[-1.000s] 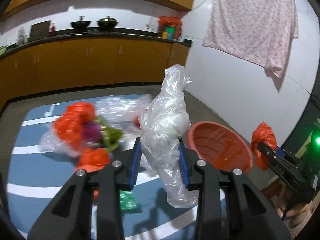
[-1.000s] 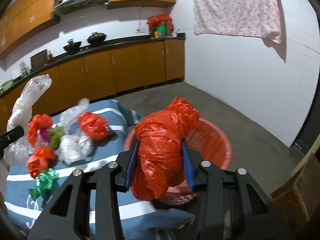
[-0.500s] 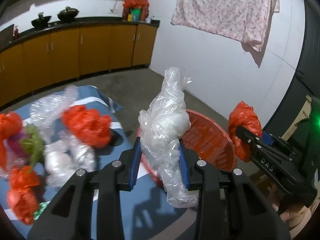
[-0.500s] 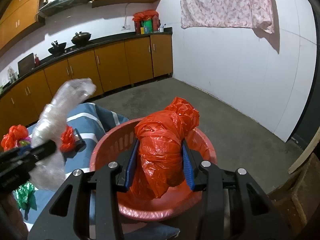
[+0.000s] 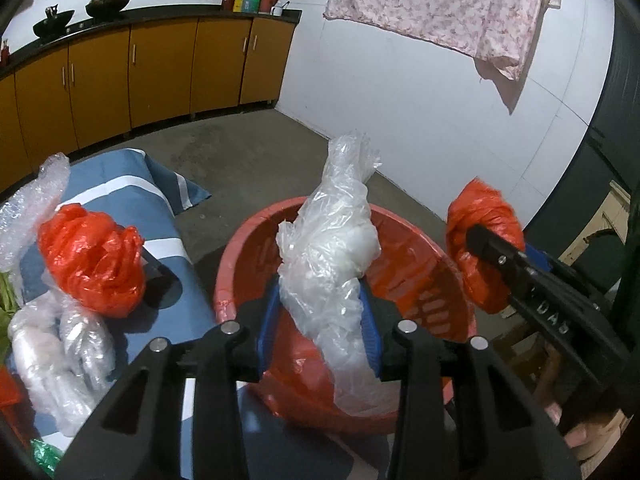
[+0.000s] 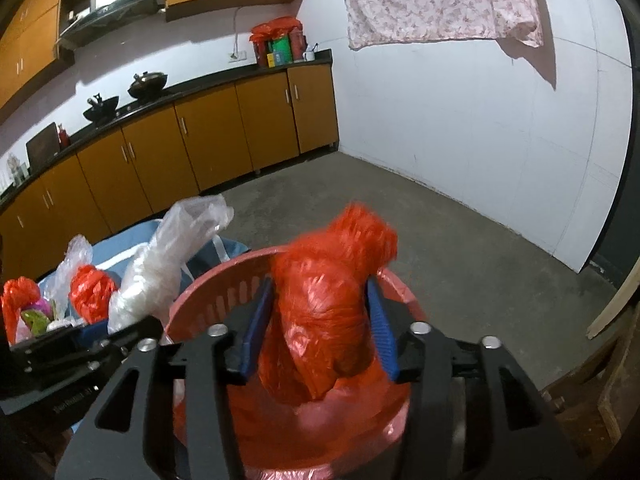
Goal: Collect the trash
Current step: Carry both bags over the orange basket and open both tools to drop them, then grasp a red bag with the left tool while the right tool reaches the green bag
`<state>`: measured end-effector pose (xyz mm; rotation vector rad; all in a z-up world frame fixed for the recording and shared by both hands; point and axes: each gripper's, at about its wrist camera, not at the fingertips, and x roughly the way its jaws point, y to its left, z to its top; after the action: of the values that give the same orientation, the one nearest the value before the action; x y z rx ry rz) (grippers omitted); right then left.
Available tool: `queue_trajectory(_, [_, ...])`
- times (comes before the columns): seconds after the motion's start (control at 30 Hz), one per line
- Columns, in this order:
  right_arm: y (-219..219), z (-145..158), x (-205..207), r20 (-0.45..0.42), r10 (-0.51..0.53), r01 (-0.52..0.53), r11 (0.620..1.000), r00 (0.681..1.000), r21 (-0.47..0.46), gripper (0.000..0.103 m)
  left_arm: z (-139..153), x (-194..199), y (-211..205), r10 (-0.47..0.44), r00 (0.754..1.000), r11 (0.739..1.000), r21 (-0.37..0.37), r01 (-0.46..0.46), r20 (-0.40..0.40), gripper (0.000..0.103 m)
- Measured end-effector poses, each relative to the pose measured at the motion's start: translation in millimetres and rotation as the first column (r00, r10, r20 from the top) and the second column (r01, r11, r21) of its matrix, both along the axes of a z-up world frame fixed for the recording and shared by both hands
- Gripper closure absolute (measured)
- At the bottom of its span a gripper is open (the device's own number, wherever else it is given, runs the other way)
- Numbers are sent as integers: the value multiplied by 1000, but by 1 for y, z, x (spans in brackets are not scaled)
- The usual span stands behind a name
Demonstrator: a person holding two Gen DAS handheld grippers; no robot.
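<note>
My left gripper (image 5: 318, 328) is shut on a crumpled clear plastic bag (image 5: 334, 252) and holds it over the red basket (image 5: 424, 280). My right gripper (image 6: 318, 328) holds a crumpled red plastic bag (image 6: 320, 316) over the same red basket (image 6: 208, 292); its jaws stand a little wider than the bag, which looks blurred. The right gripper with its red bag (image 5: 480, 248) shows at the right in the left wrist view. The left gripper's clear bag (image 6: 160, 268) shows at the left in the right wrist view.
A blue striped cloth (image 5: 132, 188) left of the basket bears a red bag (image 5: 92, 260), clear bags (image 5: 60, 352) and a green scrap (image 5: 44, 456). Orange kitchen cabinets (image 6: 240, 128) line the back. A white wall (image 6: 480, 140) with a hanging pink cloth (image 6: 436, 0) is on the right.
Both grippers moved right, over the basket. The right gripper's jaws have widened and the red bag between them now looks blurred. The left still grips the clear bag.
</note>
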<state>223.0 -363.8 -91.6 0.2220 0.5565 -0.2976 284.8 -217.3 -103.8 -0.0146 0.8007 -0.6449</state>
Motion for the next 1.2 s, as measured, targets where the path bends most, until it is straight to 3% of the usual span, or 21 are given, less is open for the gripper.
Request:
queue_trajectory(0.07, [-1,3,-2,13,-3,3,1000,1000,-4,43,-2,2,2,4,1000,1000,-7,-4,-13,56])
queue_trajectory(0.23, [-2,6,-4,18,-9,10,1000,1000,-12,36,-4,4,9,25,999,1000,-3,-25,-24,50])
queue_trajectory(0.53, [14,10,-21,32,-37,39,997,999,-71,11,18,-19,61,132,990,991,-2,-132,42,34])
queue_trajectory(0.7, [34,11,-25,37,-13,16,997,999,-78,11,27,-42,103,208,974,977,22,-211,90,32])
queue_trajectory(0.83, [58,13,-26,40,40,-37,996,998,-80,11,35,-58,141,286,950,956,29,-292,124,32])
queue_trajectory(1.07, [103,11,-27,28,143,-139,985,989,-97,11,36,-78,220,440,882,890,52,-454,167,32])
queue_trajectory(1.2, [127,7,-27,13,199,-197,975,980,-99,11,22,-75,260,508,852,851,78,-519,129,32])
